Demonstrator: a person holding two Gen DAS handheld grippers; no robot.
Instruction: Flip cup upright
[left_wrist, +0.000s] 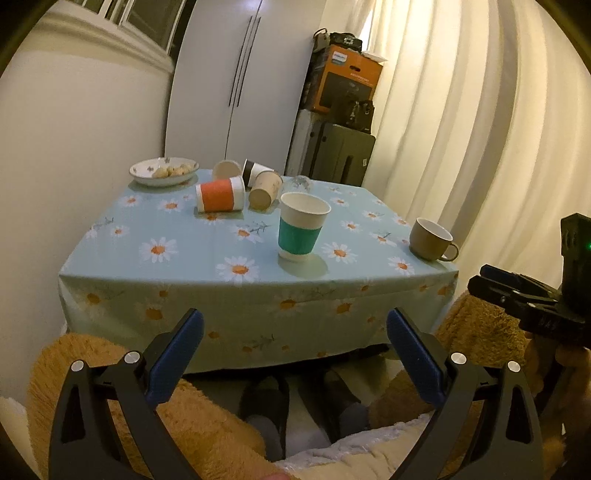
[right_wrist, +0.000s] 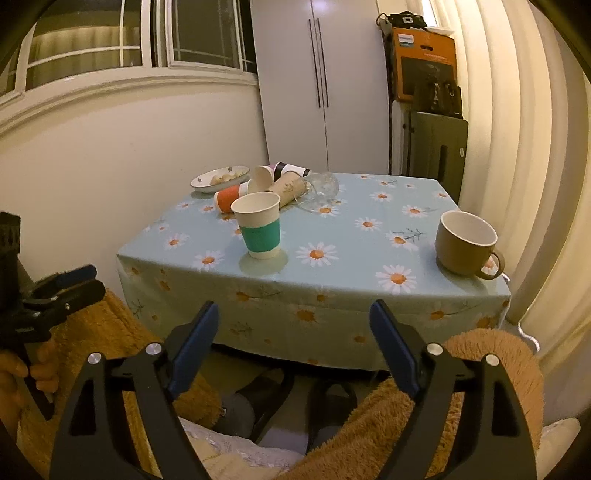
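A paper cup with a teal sleeve (left_wrist: 301, 227) (right_wrist: 259, 229) stands upright near the table's front edge. Behind it several paper cups lie on their sides: one with an orange sleeve (left_wrist: 220, 193) (right_wrist: 228, 197), a plain brown one (left_wrist: 265, 189) (right_wrist: 290, 187), a dark-banded one (left_wrist: 255, 170) (right_wrist: 290, 169) and a white one (left_wrist: 226, 170) (right_wrist: 262, 178). A clear glass (right_wrist: 322, 190) lies tipped beside them. My left gripper (left_wrist: 295, 326) is open and empty, held below the table's front edge. My right gripper (right_wrist: 293, 321) is open and empty, likewise below the edge.
A brown mug (left_wrist: 431, 239) (right_wrist: 466, 243) stands upright at the front right corner. A white bowl with food (left_wrist: 163, 171) (right_wrist: 221, 178) sits at the back left. The table has a daisy-print cloth (left_wrist: 258, 295) (right_wrist: 314, 306). Wardrobe, boxes and curtain stand behind. My fuzzy-clad knees are below.
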